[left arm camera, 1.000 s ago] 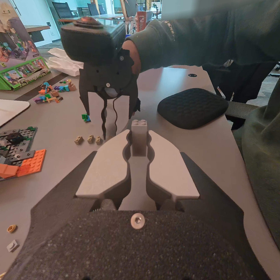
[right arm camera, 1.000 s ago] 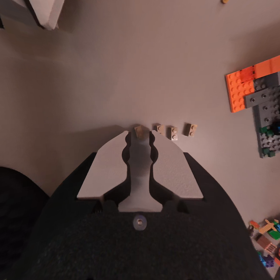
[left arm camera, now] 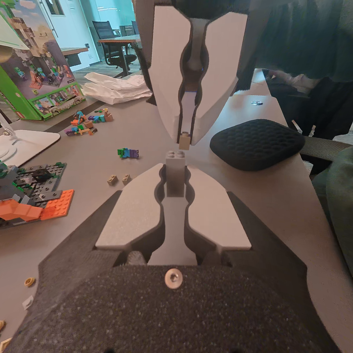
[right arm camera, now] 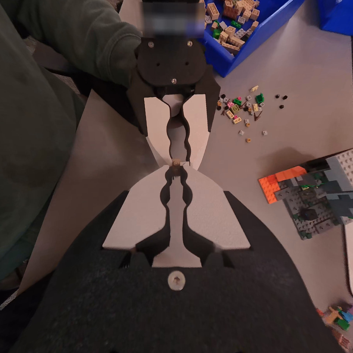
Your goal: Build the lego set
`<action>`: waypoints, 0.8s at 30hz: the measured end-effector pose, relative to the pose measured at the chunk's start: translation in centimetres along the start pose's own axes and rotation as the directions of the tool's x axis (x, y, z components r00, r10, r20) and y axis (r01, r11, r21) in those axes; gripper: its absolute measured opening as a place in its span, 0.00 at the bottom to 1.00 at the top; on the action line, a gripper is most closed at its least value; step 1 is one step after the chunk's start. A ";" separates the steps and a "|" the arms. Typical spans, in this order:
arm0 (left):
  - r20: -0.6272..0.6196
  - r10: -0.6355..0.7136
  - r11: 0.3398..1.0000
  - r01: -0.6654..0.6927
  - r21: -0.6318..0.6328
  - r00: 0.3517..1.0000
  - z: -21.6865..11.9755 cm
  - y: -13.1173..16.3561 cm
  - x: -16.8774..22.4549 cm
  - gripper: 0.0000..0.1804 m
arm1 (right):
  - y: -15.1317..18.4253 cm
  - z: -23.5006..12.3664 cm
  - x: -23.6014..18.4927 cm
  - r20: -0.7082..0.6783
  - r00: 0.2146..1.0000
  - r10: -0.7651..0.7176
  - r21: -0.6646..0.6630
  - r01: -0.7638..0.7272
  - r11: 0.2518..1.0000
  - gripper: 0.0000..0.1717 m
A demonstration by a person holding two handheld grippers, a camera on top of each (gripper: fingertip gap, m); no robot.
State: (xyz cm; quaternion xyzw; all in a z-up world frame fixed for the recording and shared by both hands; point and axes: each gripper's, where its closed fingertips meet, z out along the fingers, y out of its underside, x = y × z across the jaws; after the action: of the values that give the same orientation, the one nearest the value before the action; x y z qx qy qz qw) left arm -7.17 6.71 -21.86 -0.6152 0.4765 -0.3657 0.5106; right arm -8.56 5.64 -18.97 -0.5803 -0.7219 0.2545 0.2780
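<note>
Holding: left gripper [left arm camera: 175,168] clamps tall grey brick [left arm camera: 175,172] | right gripper [left arm camera: 185,140], now frame-centre (off table), pinches tan brick [left arm camera: 184,143] just above it

Brightly and evenly lit in the left wrist view, with cool daylight from the glazed room behind and a soft shadow under the black cushion [left arm camera: 256,143]. Much dimmer and warmer in the right wrist view, with a brownish cast over the desk [right arm camera: 238,168] and a broad dark shadow beside the brick model [right arm camera: 313,196]. Strong wide-angle bending toward every edge. Soft, smeared focus at the borders and on the nearest casing; slight motion blur around the small tan brick [right arm camera: 176,166]. No harsh glare.
</note>
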 end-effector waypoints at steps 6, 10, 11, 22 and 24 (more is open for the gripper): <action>-0.003 0.008 1.000 -0.008 -0.001 1.000 0.0 -0.1 0.2 0.09 | 0.6 0.3 -0.2 0.000 1.000 0.000 -0.026 0.000 1.000 0.04; -0.011 0.011 1.000 -0.012 -0.010 1.000 0.0 0.1 0.3 0.10 | 0.8 0.4 -0.3 0.006 1.000 -0.003 -0.036 0.004 0.999 0.04; -0.011 0.011 1.000 -0.011 -0.014 1.000 0.0 0.1 0.4 0.10 | 0.8 0.4 -0.4 0.008 1.000 -0.002 -0.039 0.002 0.999 0.04; -0.035 -0.002 0.999 0.000 -0.051 0.999 0.0 0.5 0.7 0.09 | 1.5 0.7 -0.6 0.008 1.000 0.020 -0.053 -0.019 0.998 0.05; -0.035 -0.004 0.999 0.003 -0.053 0.999 0.0 0.5 0.7 0.09 | 1.5 0.8 -0.6 0.005 1.000 0.020 -0.047 -0.020 0.999 0.04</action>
State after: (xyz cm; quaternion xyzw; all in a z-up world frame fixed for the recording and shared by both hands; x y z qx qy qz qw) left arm -7.07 6.00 -22.36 -0.6228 0.4938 -0.3645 0.4852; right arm -7.96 5.34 -20.63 -0.5933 -0.7225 0.2417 0.2599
